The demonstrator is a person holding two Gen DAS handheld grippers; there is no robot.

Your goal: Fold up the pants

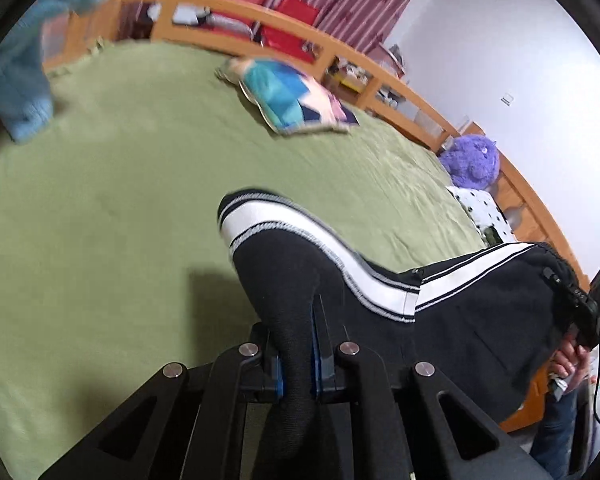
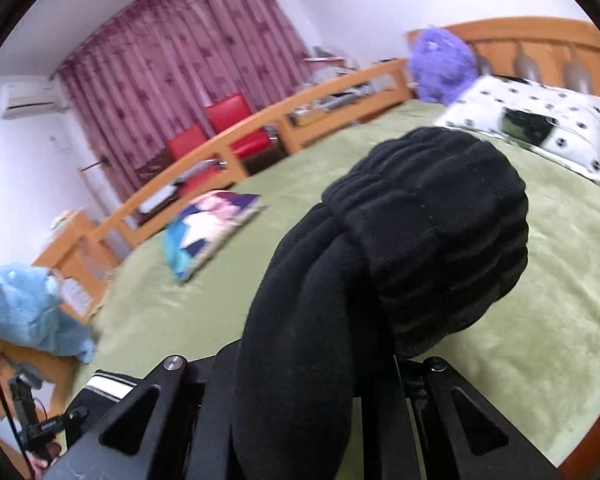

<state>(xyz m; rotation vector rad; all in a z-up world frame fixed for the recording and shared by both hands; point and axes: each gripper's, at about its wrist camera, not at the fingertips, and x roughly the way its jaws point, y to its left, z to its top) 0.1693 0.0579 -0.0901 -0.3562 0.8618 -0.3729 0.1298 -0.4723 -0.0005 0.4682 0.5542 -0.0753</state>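
The black pants [image 1: 472, 320] with a white side stripe hang in the air above the green bed cover [image 1: 120, 220]. My left gripper [image 1: 296, 364] is shut on a leg end of the pants, and the striped cuff folds over in front of it. In the right wrist view my right gripper [image 2: 364, 368] is shut on the bunched black elastic waistband [image 2: 432, 232], which fills the middle of the view and hides the fingertips. The right gripper and the hand that holds it show in the left wrist view [image 1: 588, 312] at the far right.
A colourful cushion [image 1: 296, 100] lies on the bed. A light blue garment [image 1: 24, 68] sits at the bed's far corner. A purple plush toy [image 2: 440, 64] and a spotted pillow [image 2: 540, 124] lie by the wooden headboard [image 2: 540, 48]. A wooden rail [image 1: 340, 56] runs along the far side.
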